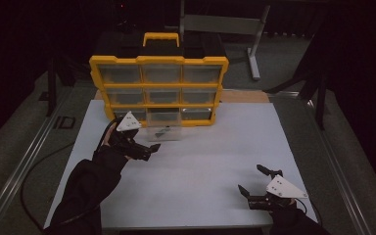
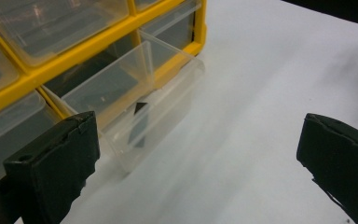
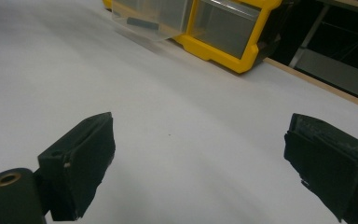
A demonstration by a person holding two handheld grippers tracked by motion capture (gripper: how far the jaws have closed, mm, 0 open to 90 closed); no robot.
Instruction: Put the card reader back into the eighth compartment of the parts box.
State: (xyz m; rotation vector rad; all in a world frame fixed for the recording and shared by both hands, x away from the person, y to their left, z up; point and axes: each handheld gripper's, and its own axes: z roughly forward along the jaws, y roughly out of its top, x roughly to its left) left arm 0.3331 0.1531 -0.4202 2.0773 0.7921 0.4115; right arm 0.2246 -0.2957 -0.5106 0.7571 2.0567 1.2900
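Currently, the left gripper (image 1: 152, 148) is held open just beside the pulled-out clear drawer (image 2: 140, 105), apparently for access to its small dark part (image 2: 138, 122); the right gripper (image 1: 250, 180) is parked open, well apart.

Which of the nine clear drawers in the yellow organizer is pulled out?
The bottom-row middle clear plastic drawer of the yellow drawer organizer: it juts onto the white table, holding a small dark piece. The others sit flush.

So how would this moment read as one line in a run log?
left gripper: open, beside pulled-out clear plastic drawer | small dark part: in drawer | right gripper: open, idle over white tabletop
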